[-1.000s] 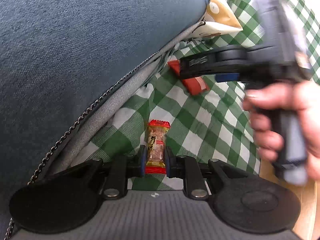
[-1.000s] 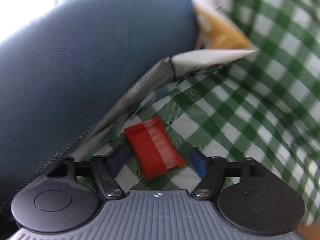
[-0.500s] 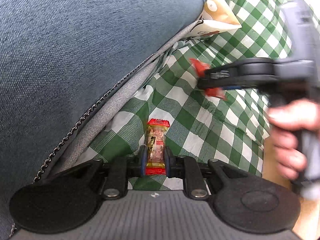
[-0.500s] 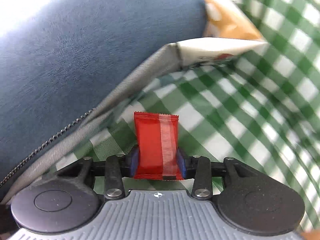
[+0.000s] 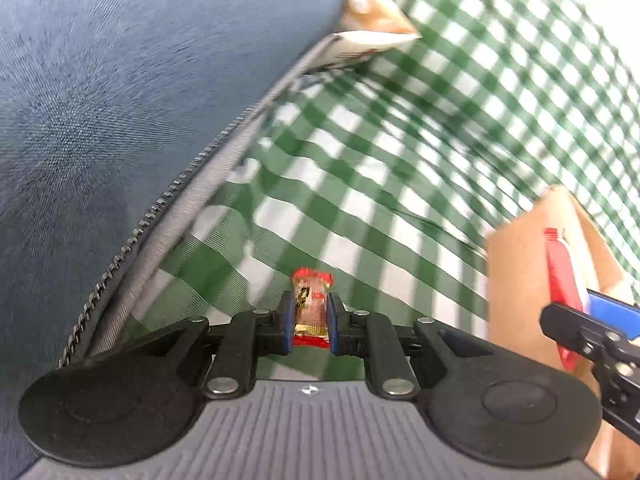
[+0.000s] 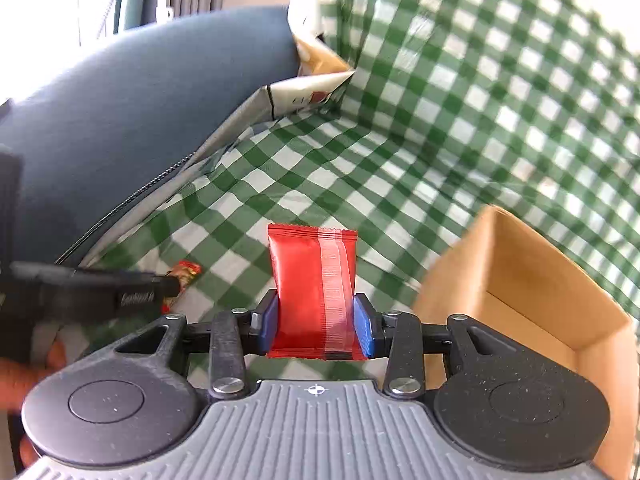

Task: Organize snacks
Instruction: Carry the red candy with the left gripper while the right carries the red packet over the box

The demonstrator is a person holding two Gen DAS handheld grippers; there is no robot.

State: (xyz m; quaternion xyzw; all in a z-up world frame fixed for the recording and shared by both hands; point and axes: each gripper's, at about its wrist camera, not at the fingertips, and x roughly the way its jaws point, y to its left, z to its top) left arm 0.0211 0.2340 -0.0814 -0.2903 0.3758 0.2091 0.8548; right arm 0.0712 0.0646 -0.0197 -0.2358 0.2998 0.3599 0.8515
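My left gripper (image 5: 308, 312) is shut on a small candy bar (image 5: 311, 300) in a red and gold wrapper, held just above the green checked cloth (image 5: 400, 160). In the right wrist view that left gripper (image 6: 172, 284) comes in from the left with the candy bar (image 6: 186, 270) at its tip. My right gripper (image 6: 315, 320) is shut on a flat red packet (image 6: 308, 280), which stands upright between the blue pads. In the left wrist view the right gripper (image 5: 580, 320) holds the red packet (image 5: 560, 272) in front of an open cardboard box (image 5: 516, 280).
A dark blue zipped bag (image 6: 140, 112) fills the left side. A white and yellow snack bag (image 6: 312, 88) pokes out at its far edge. The cardboard box (image 6: 540, 272) stands on the cloth at the right. A hand (image 6: 16, 368) shows at the lower left.
My right gripper closed on the red packet, lifted it and carried it right, to the cardboard box. My left gripper kept its hold on the candy bar and shifted slightly.
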